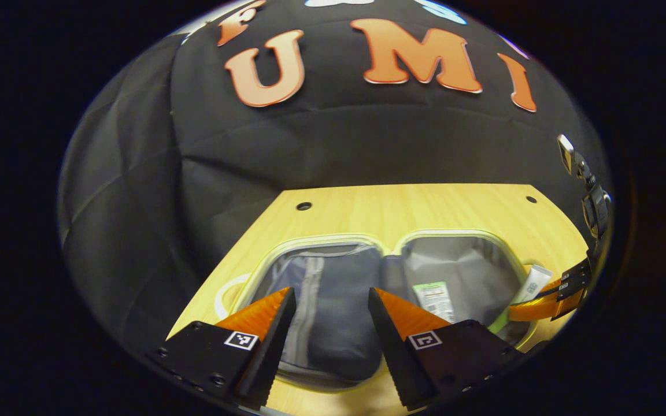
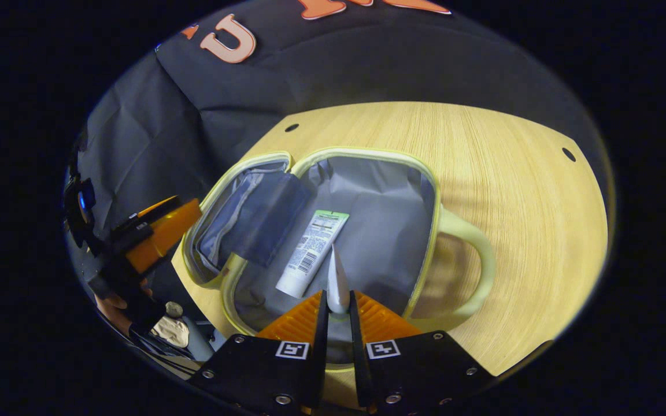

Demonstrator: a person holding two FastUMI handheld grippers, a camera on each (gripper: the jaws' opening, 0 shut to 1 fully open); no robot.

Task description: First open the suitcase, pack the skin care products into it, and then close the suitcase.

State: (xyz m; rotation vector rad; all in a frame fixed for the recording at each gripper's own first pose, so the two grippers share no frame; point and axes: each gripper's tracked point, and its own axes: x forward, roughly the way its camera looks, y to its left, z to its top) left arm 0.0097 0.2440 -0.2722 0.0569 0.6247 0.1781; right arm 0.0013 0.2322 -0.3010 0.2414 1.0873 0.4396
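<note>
The left gripper (image 1: 331,300) hovers over the near edge of the open suitcase (image 1: 333,242), its jaws spread wide with nothing between them, pointing down into the left half with the dark zipped lining. In the right gripper view, the right gripper (image 2: 337,303) is poised above the near rim of the suitcase (image 2: 367,156), its fingers closed tight on a slim white tube (image 2: 337,283) that stands upright between them, tip pointing away from the camera. The suitcase lies flat and fully opened on the wooden table (image 2: 512,190), pale green trim around both grey-lined halves, its handle (image 2: 472,254) sticking out to the side. A larger white tube with a green end (image 2: 311,245) lies flat inside the right half; the same tube (image 1: 437,297) shows in the left gripper view, with the right gripper (image 1: 547,292) holding its slim tube over the case's far right rim
</note>
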